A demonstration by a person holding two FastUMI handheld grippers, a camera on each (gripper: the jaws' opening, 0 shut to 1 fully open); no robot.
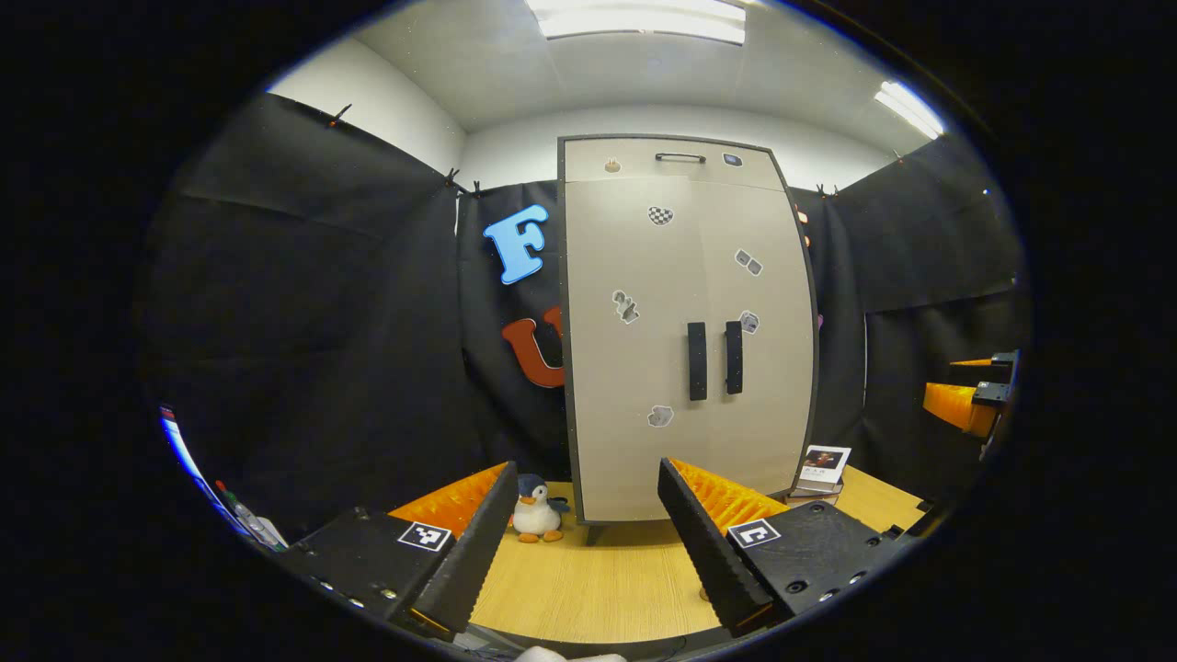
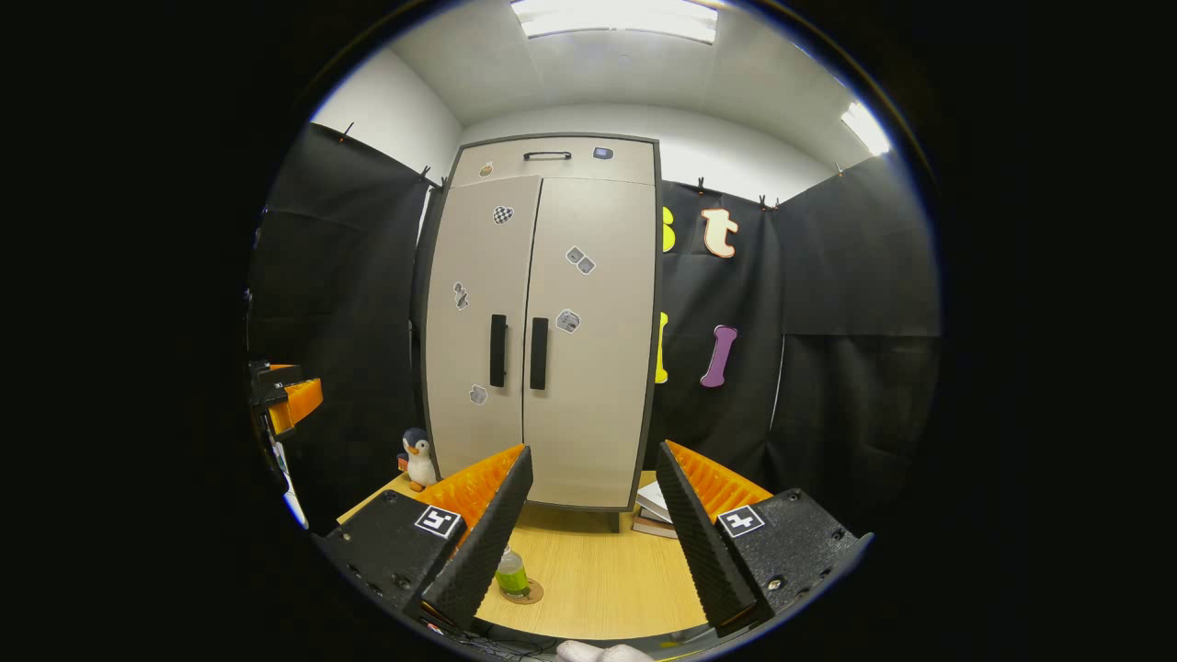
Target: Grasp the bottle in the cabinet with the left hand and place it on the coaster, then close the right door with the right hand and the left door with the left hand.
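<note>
In the left gripper view, the left gripper (image 1: 581,542) hangs over the wooden worktop (image 1: 588,588) with its fingers spread and nothing between them. Ahead stands the cabinet (image 1: 685,331), its left door (image 1: 630,349) and right door (image 1: 759,340) both closed, so its inside is hidden. A toy penguin (image 1: 538,508) sits by its left foot and books (image 1: 821,471) by its right.

In the right gripper view, the right gripper (image 2: 588,533) also has its fingers spread and empty. The bottle (image 2: 511,572) of green liquid stands upright on the coaster (image 2: 524,593), just beside this gripper's left finger (image 2: 483,542), well apart from the cabinet.
</note>
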